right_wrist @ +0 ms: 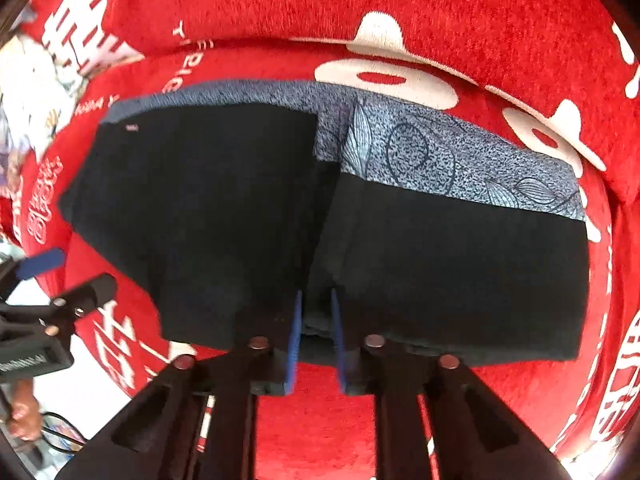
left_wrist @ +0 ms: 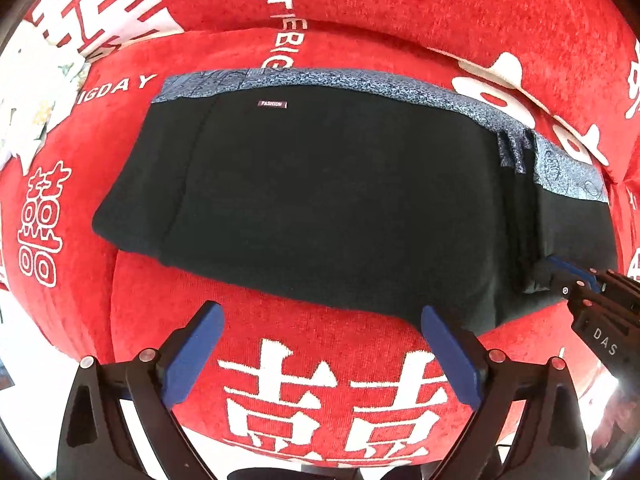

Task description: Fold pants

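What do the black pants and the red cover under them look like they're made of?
Black pants: soft matte knit, probably cotton jersey, with no sheen; the waistband is speckled grey-blue printed fabric. Red cover: fuzzy, chenille-like pile with a visibly nubby texture.

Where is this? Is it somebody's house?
Probably a home, likely a living room. The black pants lie on a seat with a plush red cover printed with big white wedding-style characters, and a padded backrest rises behind, like a sofa.
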